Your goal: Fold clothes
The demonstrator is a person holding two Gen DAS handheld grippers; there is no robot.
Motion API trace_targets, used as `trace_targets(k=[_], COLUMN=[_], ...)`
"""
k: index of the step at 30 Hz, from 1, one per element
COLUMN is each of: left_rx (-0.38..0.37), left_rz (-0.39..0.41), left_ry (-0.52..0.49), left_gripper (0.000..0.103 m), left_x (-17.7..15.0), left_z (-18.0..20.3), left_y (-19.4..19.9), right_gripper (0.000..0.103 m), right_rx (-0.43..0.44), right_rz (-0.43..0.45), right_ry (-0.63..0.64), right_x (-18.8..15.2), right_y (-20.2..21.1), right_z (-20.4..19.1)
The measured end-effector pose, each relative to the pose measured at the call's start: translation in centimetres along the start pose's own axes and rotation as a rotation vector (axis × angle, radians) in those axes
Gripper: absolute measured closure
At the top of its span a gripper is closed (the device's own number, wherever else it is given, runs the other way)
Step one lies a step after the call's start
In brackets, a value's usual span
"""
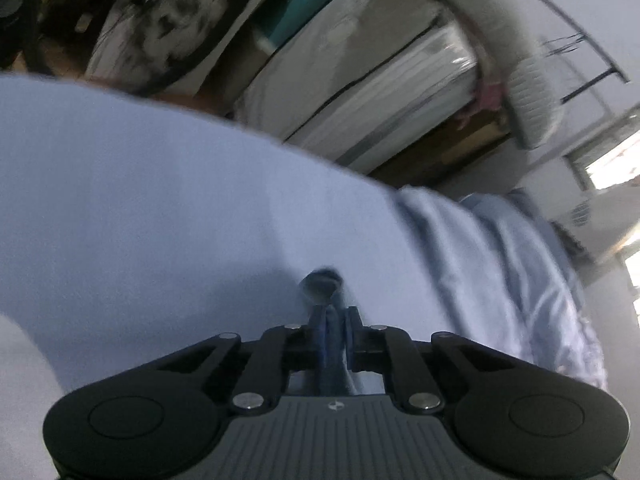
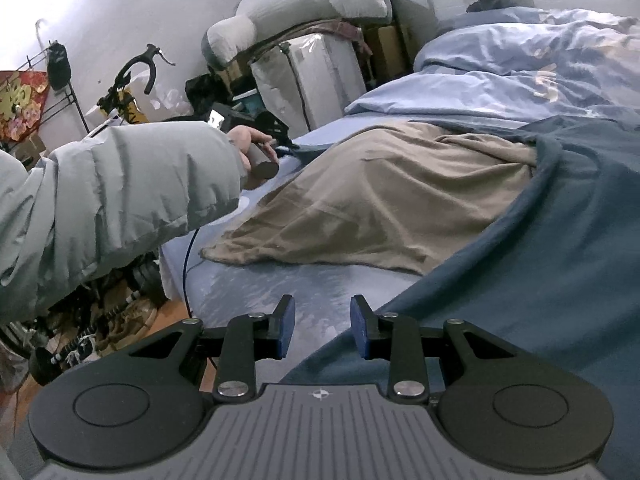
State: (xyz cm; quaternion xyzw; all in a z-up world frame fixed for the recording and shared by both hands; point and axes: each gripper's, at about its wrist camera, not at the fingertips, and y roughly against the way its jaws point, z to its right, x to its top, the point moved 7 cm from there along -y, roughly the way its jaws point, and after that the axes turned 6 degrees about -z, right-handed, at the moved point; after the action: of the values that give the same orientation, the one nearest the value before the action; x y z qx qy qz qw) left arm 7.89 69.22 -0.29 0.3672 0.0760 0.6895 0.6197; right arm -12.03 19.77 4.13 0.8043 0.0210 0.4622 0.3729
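bed [image 2: 316,296] with light blue sheet under clothes. i'm pinching dark blue cloth [image 2: 540,264] edge tight in left gripper [image 1: 333,332]. right gripper [image 2: 322,328] half open, holding nothing, hovering near its hem. brown cloth [image 2: 360,208] lying beside. next, i'm guessing, lift corner and fold over.

left-view shelving [image 1: 360,92] motion-blurred, blue garment [image 2: 540,280] cropped at frame edge

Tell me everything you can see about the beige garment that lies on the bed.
The beige garment is soft, thin, matte cloth, like jersey. It lies spread out but wrinkled on the light blue sheet, with a ridge of folds running toward its far end. Its near hem rests flat on the sheet. On its right side the dark blue garment lies over its edge. At its far left corner it reaches up to the left hand-held gripper; whether that one holds it cannot be told. The right hand-held gripper is apart from it.
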Motion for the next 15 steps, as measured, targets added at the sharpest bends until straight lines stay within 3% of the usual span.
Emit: trace_targets(k=[7, 10, 15], left_rx=[-0.123, -0.218, -0.368], left_rz=[0.036, 0.018, -0.072], left_ry=[-0.169, -0.283, -0.458], left_gripper=[0.098, 0.098, 0.098], left_x=[0.1, -2.4, -10.3], left_z=[11.4, 18.3, 29.2], left_y=[3.2, 4.9, 7.7], right_gripper=[0.071, 0.071, 0.071], right_rx=[0.005, -0.012, -0.057], right_rz=[0.065, 0.101, 0.177], right_ry=[-0.044, -0.066, -0.132], right_x=[0.7, 1.1, 1.9], right_y=[2.7, 4.7, 9.6], right_z=[1.8, 3.5, 8.4])
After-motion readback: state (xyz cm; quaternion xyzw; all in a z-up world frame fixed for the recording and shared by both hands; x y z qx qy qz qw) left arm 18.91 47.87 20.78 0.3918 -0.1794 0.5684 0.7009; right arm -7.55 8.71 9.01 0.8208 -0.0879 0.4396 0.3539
